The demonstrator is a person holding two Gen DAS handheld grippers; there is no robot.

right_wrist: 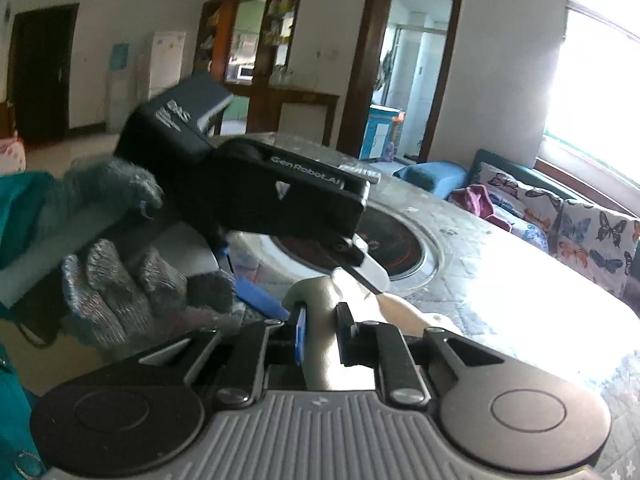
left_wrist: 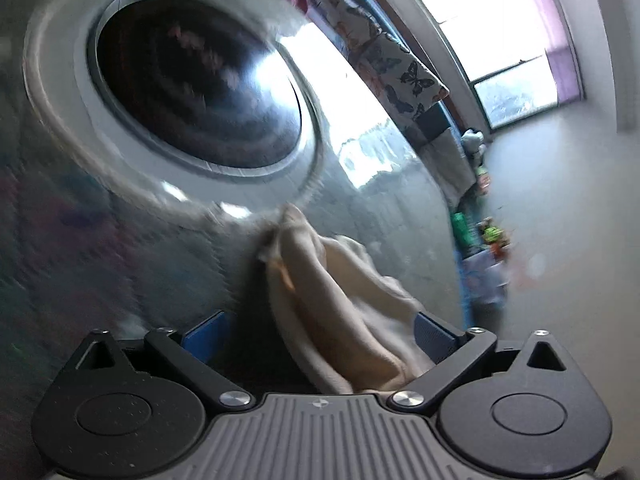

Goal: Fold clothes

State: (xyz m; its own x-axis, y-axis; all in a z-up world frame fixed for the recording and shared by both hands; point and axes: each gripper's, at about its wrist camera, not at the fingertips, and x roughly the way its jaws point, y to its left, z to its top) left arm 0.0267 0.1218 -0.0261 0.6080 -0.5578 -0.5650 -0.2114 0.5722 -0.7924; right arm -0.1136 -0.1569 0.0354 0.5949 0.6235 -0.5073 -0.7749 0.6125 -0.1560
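I have the cream garment bunched between my two tools above the round table, at its 5 o'clock edge. The right gripper is clamped on a thick fold; the left gripper stands spread wide, cloth draped through. Risk: the loose, rumpled fabric could slip off the left side and sag unevenly.

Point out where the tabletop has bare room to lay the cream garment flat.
Bare marble table lies right of the round inset burner, toward the butterfly-print sofa. It is crowded near the left gripper and the cream garment.
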